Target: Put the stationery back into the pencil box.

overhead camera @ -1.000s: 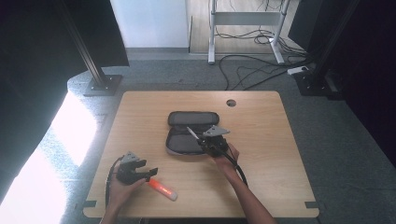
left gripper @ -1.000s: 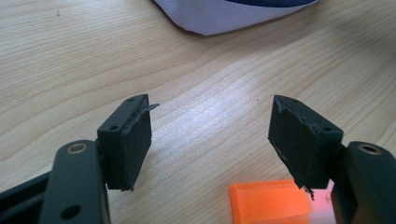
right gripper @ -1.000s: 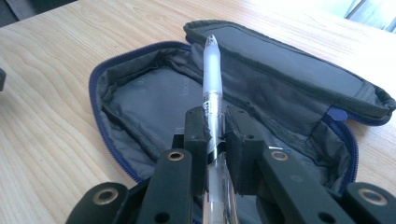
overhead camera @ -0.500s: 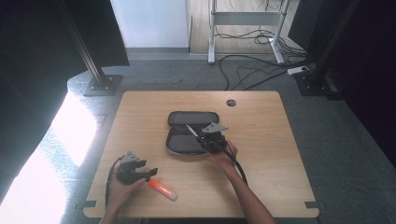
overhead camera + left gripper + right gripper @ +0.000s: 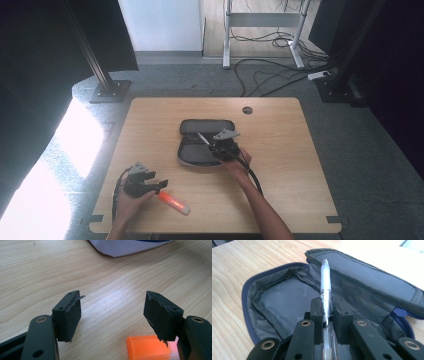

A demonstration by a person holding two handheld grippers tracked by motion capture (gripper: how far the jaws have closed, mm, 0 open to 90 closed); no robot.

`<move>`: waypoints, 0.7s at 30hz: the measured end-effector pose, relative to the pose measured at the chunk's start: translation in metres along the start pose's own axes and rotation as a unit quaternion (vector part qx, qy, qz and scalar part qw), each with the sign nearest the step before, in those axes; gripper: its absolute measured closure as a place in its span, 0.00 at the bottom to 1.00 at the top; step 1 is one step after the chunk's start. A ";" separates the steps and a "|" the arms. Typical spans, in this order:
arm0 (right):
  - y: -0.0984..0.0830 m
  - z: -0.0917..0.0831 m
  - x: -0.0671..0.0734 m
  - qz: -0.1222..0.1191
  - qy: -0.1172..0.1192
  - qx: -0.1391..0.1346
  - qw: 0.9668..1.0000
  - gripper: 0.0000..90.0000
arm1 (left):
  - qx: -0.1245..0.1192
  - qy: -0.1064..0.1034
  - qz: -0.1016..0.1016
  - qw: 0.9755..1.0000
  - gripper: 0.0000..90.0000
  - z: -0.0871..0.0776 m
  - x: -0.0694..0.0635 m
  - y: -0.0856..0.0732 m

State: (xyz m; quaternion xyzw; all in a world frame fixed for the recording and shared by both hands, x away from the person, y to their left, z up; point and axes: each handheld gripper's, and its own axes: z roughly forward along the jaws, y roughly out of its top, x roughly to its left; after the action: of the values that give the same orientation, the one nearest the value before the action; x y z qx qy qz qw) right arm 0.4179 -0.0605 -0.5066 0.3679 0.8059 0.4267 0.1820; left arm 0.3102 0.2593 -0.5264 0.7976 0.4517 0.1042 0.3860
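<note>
The right hand-held gripper is clamping a slim white plastic pen right over the open grey fabric pencil case, so I'd be lowering it flat inside, while the left hand-held gripper is sitting apart, well off the case by an orange marker.

Pencil case lining bears faint print, roughly "koco"
</note>
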 end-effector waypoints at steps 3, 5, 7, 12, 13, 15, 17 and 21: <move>0.000 0.003 -0.001 0.002 0.000 0.004 1.000 0.87 | 0.001 -0.001 0.000 1.000 0.34 0.000 0.000 0.000; 0.000 0.007 -0.002 0.001 -0.005 0.008 1.000 0.87 | 0.001 0.000 0.000 1.000 0.34 0.001 0.000 0.000; 0.000 0.010 -0.002 0.003 -0.006 0.011 1.000 0.87 | 0.002 -0.001 0.000 1.000 0.34 0.001 0.000 0.000; -0.002 0.015 -0.003 0.002 -0.009 0.018 1.000 0.87 | 0.003 -0.001 0.000 1.000 0.34 0.001 0.001 0.000; -0.003 0.016 -0.004 0.002 -0.010 0.020 1.000 0.86 | 0.002 -0.001 -0.001 1.000 0.34 0.001 0.001 -0.001; -0.004 0.017 -0.004 -0.001 -0.012 0.024 1.000 0.85 | 0.003 -0.001 -0.001 1.000 0.34 0.001 0.001 -0.001; -0.005 0.018 -0.004 -0.006 -0.015 0.027 1.000 0.85 | 0.003 -0.001 0.000 1.000 0.34 0.001 0.001 -0.001; -0.006 0.019 -0.003 -0.013 -0.017 0.036 0.999 0.83 | 0.002 -0.001 -0.001 1.000 0.34 0.001 0.001 -0.001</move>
State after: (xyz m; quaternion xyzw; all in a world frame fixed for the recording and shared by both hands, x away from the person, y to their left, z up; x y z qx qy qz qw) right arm 0.4293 -0.0545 -0.5228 0.3712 0.8223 0.3882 0.1881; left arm 0.3111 0.2596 -0.5280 0.7983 0.4522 0.1024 0.3844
